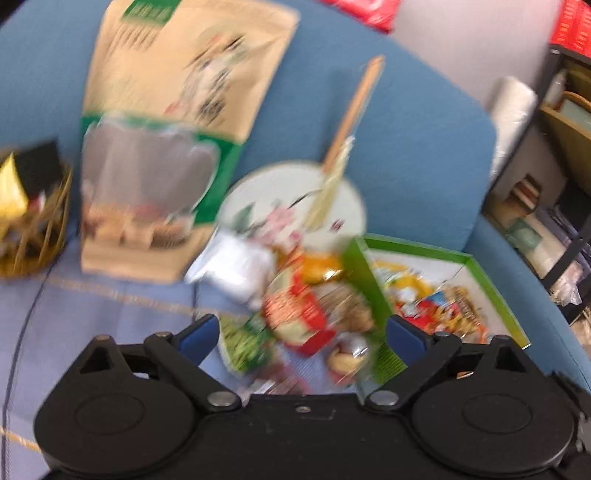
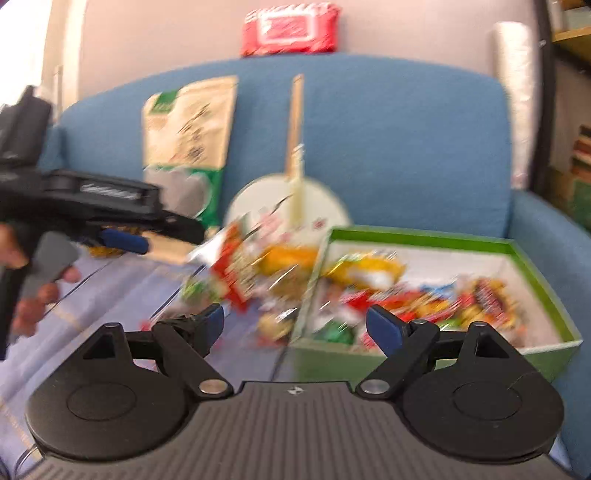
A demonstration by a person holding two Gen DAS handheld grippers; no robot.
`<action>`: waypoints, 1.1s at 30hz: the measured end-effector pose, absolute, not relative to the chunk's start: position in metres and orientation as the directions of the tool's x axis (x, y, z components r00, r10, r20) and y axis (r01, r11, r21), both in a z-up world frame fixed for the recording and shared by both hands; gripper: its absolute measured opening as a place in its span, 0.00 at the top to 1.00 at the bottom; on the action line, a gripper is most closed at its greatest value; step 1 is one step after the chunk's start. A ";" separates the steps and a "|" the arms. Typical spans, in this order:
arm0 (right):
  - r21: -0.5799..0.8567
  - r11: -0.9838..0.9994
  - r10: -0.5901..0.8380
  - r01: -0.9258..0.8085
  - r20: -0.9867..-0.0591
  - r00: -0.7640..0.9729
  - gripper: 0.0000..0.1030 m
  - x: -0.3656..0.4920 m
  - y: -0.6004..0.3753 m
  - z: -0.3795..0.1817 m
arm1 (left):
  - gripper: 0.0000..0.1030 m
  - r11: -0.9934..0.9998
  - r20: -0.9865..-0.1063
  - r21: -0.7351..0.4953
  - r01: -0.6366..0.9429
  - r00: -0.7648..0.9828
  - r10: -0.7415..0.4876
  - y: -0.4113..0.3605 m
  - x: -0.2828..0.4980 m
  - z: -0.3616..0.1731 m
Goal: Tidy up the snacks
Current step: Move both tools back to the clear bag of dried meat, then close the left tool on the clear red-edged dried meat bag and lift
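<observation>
A loose pile of small snack packets (image 1: 310,302) (image 2: 255,273) lies on the sofa seat, blurred by motion. To its right stands a green box (image 1: 491,291) (image 2: 424,236) with several packets inside. My left gripper (image 1: 303,336) is open above the near edge of the pile, nothing pressed between its blue pads (image 1: 201,334). My right gripper (image 2: 298,326) is also open, hovering over the box's left wall and the pile's edge, its pads (image 2: 384,328) free. In the right wrist view the left gripper (image 2: 159,234) reaches in from the left, held by a hand (image 2: 37,295).
A large beige and green bag (image 1: 166,122) (image 2: 188,147) leans on the blue sofa back (image 1: 406,147). A round fan with a wooden handle (image 1: 295,199) (image 2: 288,206) lies behind the pile. A gold wire basket (image 1: 33,225) sits far left. Red pack (image 2: 291,29) on the sofa top; shelves (image 1: 561,184) right.
</observation>
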State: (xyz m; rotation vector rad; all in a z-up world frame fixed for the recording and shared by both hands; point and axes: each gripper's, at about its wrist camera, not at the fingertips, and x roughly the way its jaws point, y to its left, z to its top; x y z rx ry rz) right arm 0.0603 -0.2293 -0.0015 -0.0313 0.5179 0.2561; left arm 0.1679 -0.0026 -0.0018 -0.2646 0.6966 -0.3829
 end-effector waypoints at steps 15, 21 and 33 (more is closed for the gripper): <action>0.070 0.949 0.289 -0.308 -0.587 0.757 0.00 0.064 -0.191 -0.024 | 0.00 0.831 -0.595 -0.511 0.220 0.608 -0.526 0.023 0.170 -0.057; 0.071 0.936 0.312 -0.346 -0.625 0.716 0.00 0.076 -0.162 -0.037 | 0.00 0.782 -0.573 -0.558 0.276 0.553 -0.604 0.034 0.161 -0.063; 0.070 0.923 0.332 -0.379 -0.645 0.688 0.00 0.099 -0.121 -0.049 | 0.00 0.753 -0.542 -0.595 0.280 0.552 -0.634 0.056 0.163 -0.057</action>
